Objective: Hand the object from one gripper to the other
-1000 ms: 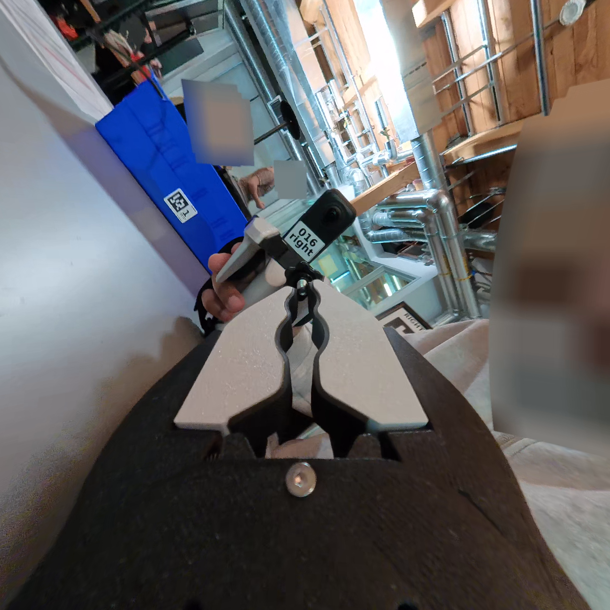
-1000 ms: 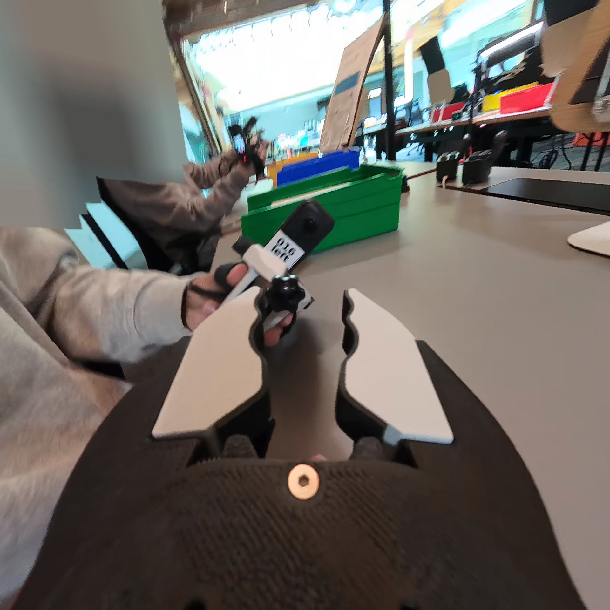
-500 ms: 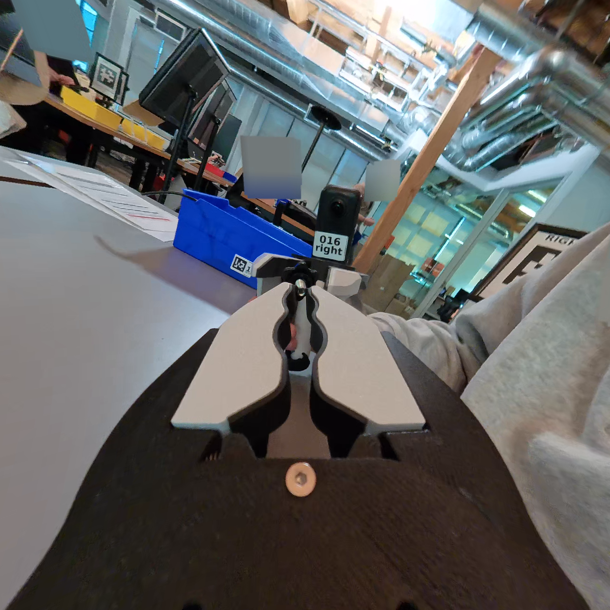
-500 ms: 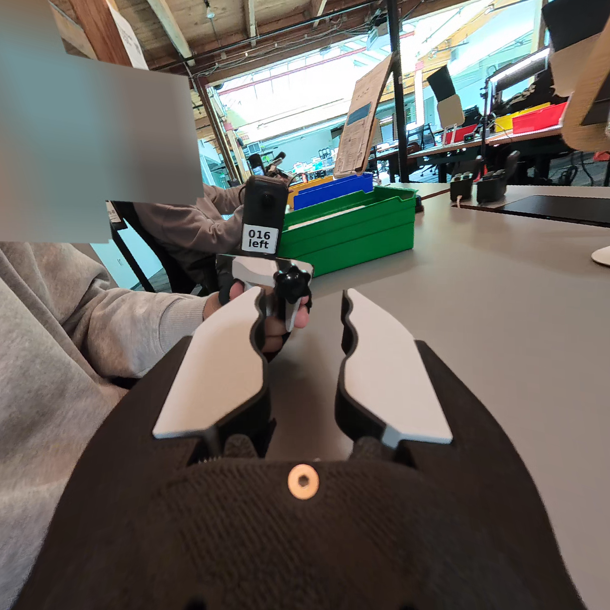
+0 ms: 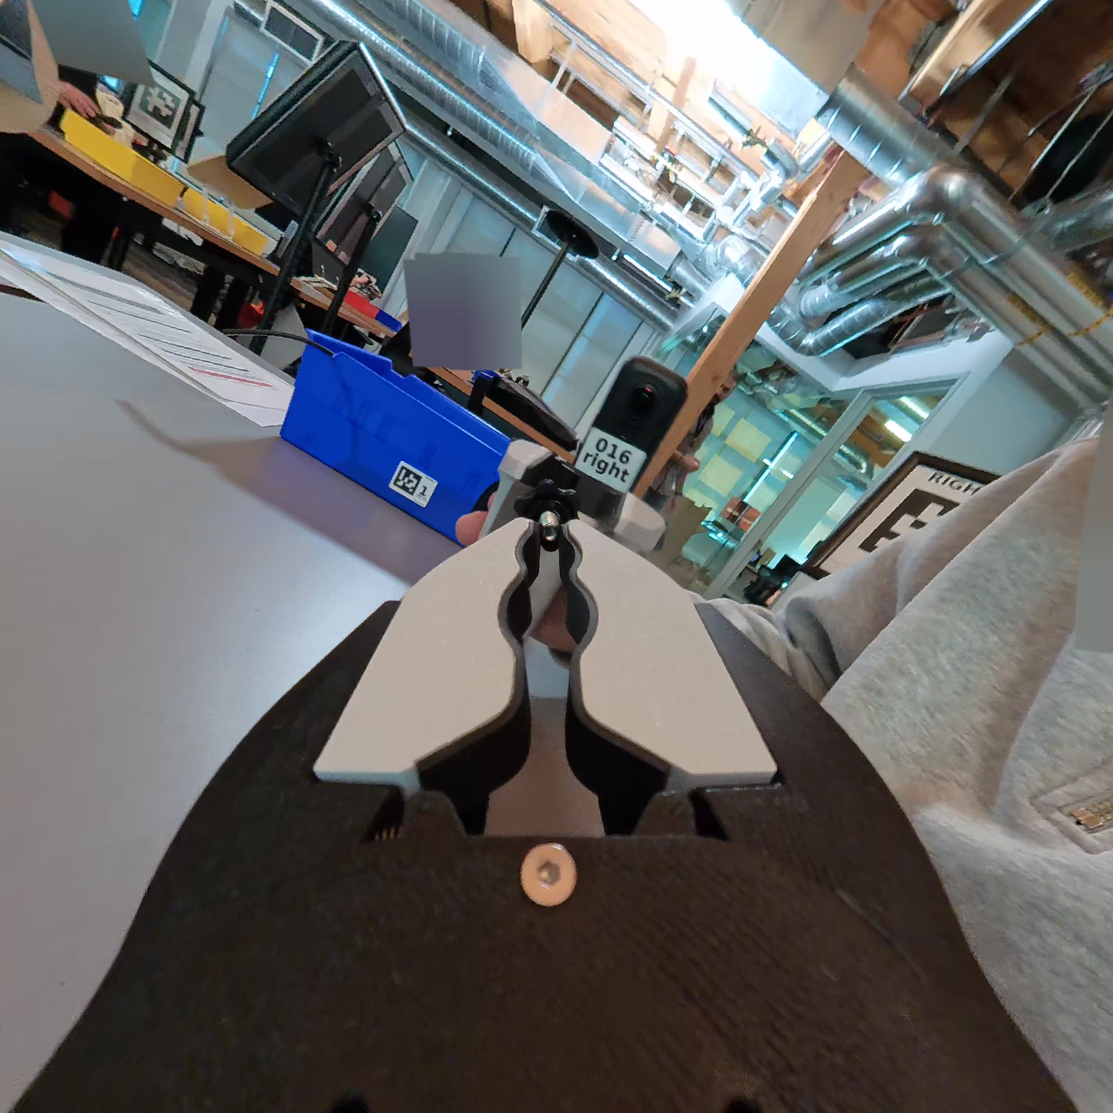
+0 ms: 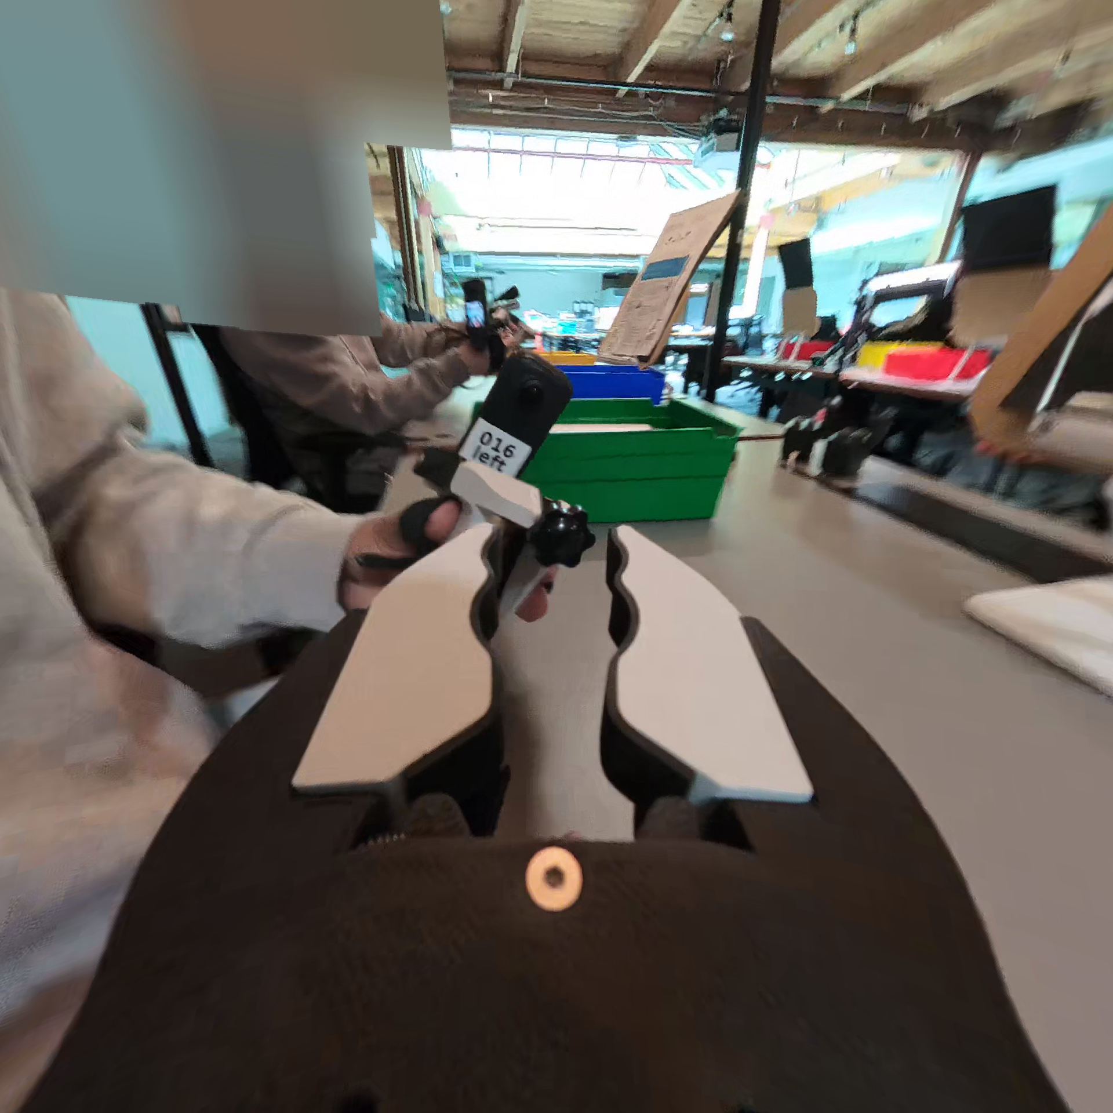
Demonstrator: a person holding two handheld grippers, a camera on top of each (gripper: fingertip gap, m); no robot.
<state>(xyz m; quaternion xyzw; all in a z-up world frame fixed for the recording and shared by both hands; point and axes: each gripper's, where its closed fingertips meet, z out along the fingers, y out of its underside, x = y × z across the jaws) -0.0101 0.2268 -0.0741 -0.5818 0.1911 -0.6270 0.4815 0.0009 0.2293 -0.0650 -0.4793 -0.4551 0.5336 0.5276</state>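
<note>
The left tongs [image 5: 547, 536] are clenched on a small black knob with a metal screw [image 5: 548, 519], pinched at the very tips so the star-shaped head pokes out past them. In the right wrist view that knob [image 6: 561, 532] sits just ahead of the right tongs [image 6: 551, 542], whose 2 fingers [image 6: 692, 674] stand spread apart, released, with nothing between them. The knob is level with their tips, nearer the left finger, not touching either. Both tongs hang above the grey worktop [image 6: 843, 692]. A green bin [image 6: 632, 476] stands behind the knob; a blue bin [image 5: 385, 433] lies left of the knob in the left view.
</note>
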